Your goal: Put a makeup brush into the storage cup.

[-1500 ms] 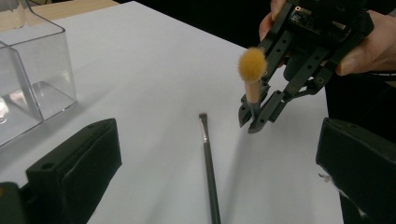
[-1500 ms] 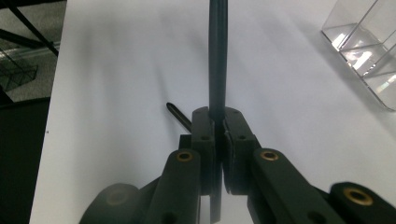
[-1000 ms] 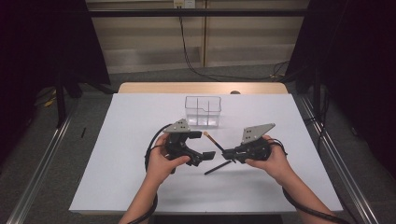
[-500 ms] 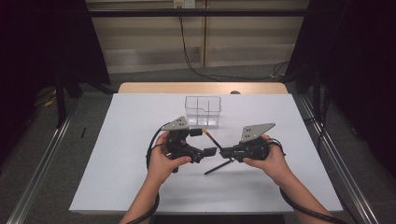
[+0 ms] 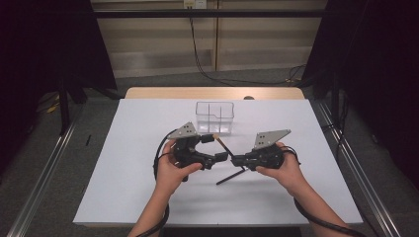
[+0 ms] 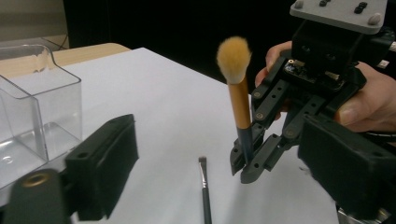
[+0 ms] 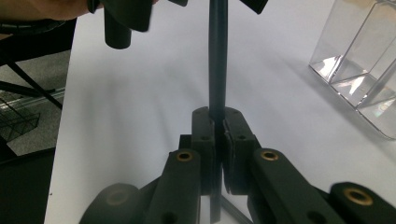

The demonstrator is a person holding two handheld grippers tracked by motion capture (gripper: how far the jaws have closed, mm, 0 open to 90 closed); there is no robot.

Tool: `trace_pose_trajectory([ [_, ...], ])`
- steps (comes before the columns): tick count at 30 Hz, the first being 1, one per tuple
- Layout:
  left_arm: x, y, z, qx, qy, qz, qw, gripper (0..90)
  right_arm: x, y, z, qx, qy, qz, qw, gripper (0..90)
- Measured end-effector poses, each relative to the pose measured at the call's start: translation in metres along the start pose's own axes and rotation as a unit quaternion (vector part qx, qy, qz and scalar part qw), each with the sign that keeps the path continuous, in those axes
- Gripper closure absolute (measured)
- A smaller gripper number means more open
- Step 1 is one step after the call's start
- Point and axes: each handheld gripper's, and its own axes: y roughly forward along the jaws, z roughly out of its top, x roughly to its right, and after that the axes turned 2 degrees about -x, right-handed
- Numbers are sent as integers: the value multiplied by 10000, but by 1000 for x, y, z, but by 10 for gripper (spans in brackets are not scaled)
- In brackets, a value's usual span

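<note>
**Inspector A:** Start from the clear box (image 5: pixel 214 117) at the far middle of the white table (image 5: pixel 123 163). What is in hand?

**Inspector B:** Just on the person's side of the clear box, the right gripper (image 5: pixel 236 160) has its jaws clamped together on the dark handle of a makeup brush (image 6: pixel 238 100). In the left gripper view the brush stands nearly upright, gold ferrule and pale fluffy head at the top. The right gripper view shows the handle (image 7: pixel 217 56) pinched between the two pads.

**Inspector A:** And the left gripper?

**Inspector B:** The left gripper (image 5: pixel 220 147) sits nearer the clear box, facing the right one. Its jaws stand apart on either side of the brush and have just been closing; the pads do not press on it, so the brush is between them, ungripped.

**Inspector A:** Anything else on the table?

**Inspector B:** A thin dark brush (image 6: pixel 204 196) lies flat on the sheet, on the near side of the clear box, below the two grippers and apart from both.
</note>
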Motion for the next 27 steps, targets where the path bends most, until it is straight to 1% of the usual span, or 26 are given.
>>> trace_pose_trajectory([
  [1, 0, 0, 0, 25, -17, -33, 10000, 156, 0, 0, 0, 8, -5, -8, 10000, 848],
  [3, 0, 0, 0, 81, 18, -35, 10000, 209, 0, -1, 1, 39, 9, -39, 10000, 848],
  [4, 1, 0, 0, 83, 20, -92, 9999, 230, 0, -2, 1, 63, 28, -59, 10000, 848],
  [5, 1, 1, 1, 73, 31, -51, 10000, 258, 0, -2, 2, 79, 26, -89, 9999, 848],
  [7, 2, 1, 1, 83, 21, -64, 9999, 288, -1, -3, 2, 116, 63, -84, 9999, 848],
  [8, 2, 2, 1, 71, -1, -30, 10000, 305, -1, -3, 2, 113, 53, -96, 9999, 848],
  [10, 2, 3, 0, 18, -54, -41, 10000, 334, -1, -3, 3, 100, 37, -97, 9999, 847],
  [11, 2, 4, 0, -1, -49, 0, 10000, 346, -2, -3, 4, 103, 44, -92, 9999, 848],
  [14, 3, 4, 0, 55, -46, -42, 10000, 393, -2, -3, 6, 139, 65, -79, 9999, 847],
  [16, 2, 3, 0, 65, -67, -88, 9999, 418, -1, -2, 8, 140, 35, -77, 9999, 848],
  [18, 2, 3, -1, 40, -71, -67, 9999, 436, -1, 0, 9, 145, 36, -78, 9999, 847],
  [21, 1, 2, -2, 89, -63, -35, 9999, 458, -1, 2, 9, 132, 58, -56, 9999, 848],
  [25, 1, 1, -2, 127, -44, -9, 9999, 538, -1, 5, 10, 131, 89, -56, 9999, 847],
  [27, 0, 0, -2, 182, -77, -3, 9998, 574, -1, 6, 10, 142, 81, -50, 9999, 847],
])
